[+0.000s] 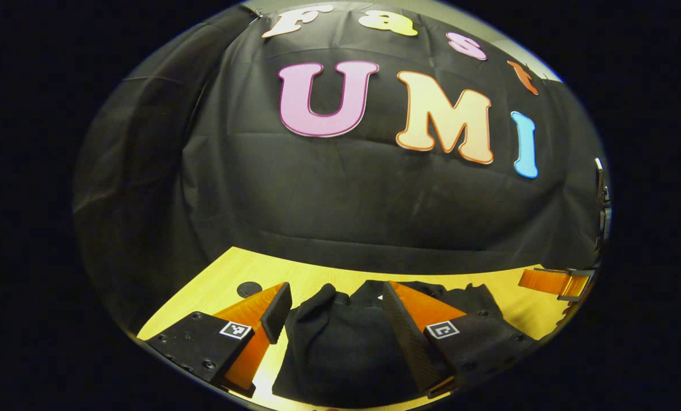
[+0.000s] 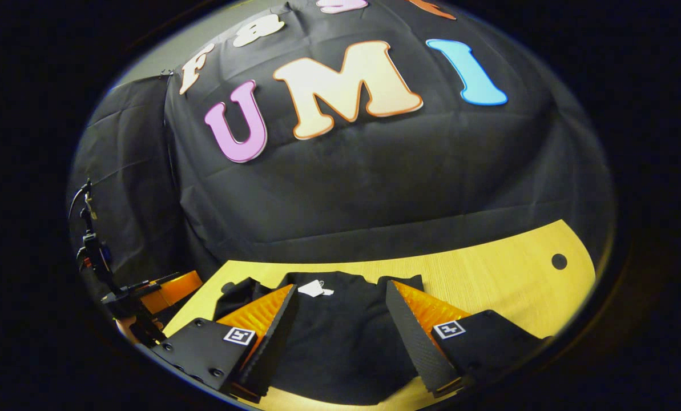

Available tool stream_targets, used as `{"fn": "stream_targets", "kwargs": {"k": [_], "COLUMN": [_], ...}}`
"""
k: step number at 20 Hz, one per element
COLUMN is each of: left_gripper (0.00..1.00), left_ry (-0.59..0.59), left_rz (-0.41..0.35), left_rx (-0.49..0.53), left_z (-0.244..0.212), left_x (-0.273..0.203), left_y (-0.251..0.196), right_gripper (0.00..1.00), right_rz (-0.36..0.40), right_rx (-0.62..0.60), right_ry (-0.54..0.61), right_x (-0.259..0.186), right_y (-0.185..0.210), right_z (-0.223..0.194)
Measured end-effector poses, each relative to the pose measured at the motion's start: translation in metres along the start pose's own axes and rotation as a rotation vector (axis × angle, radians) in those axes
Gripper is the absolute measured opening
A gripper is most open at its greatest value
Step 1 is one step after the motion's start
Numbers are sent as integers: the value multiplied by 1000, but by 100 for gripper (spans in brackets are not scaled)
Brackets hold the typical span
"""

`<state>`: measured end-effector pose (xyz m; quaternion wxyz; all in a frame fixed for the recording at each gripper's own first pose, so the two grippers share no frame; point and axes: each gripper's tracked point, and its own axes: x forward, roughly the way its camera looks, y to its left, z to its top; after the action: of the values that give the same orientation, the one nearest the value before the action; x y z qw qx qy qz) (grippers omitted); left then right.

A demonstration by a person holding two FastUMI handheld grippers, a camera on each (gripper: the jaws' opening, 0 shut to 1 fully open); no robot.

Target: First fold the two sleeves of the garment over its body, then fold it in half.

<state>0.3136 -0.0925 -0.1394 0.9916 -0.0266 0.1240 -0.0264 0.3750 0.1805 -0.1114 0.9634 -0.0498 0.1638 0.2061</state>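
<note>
You are at the outset, as I judge it: the black fabric garment (image 1: pixel 340 342) lies spread on the pale wooden table (image 1: pixel 232 268) with a sleeve (image 1: pixel 311 311) bunched at the lower centre of the left gripper view. Bring your left gripper (image 1: pixel 331 311) down over that sleeve's end, pinch one layer only, then carry it low across the body so nothing drags. Its jaws stand wide apart, grasping nothing, with the garment between and beyond them.

In the right gripper view, your right gripper (image 2: pixel 340 314) is likewise spread and empty. The garment's body fills the lower centre between its fingers, and the white neck label (image 2: pixel 311 289) sits just above.
</note>
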Motion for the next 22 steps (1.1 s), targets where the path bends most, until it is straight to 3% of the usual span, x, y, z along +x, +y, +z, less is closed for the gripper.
{"fn": "stream_targets", "kwargs": {"k": [6, 9, 12, 14, 16, 17, 20, 22], "left_gripper": [94, 92, 92, 92, 92, 92, 92, 92], "left_ry": [-169, -242, -265, -246, -240, -235, -227, -221], "left_rz": [-20, -25, -36, -40, -57, -53, -16, -10], "left_rx": [76, 101, 133, 138, 111, 95, 64, 62], "left_z": [55, 62, 56, 42, 36, 31, 23, 20], "left_x": [-115, -179, -233, -261, -287, -299, -322, -334], "left_y": [7, 10, 13, 16, 10, 12, 18, 14], "right_gripper": [100, 96, 91, 95, 92, 96, 92, 96], "right_rz": [-57, -61, -72, -83, -72, -56, -33, -35], "right_rx": [-110, -100, -77, -95, -105, -104, -157, -203], "right_ry": [-184, -305, -355, -362, -352, -346, -339, -312], "right_x": [-131, -198, -260, -287, -307, -314, -326, -333], "right_y": [42, 74, 94, 99, 110, 118, 125, 123], "right_z": [15, 8, -14, -27, -38, -47, -65, -77]}}
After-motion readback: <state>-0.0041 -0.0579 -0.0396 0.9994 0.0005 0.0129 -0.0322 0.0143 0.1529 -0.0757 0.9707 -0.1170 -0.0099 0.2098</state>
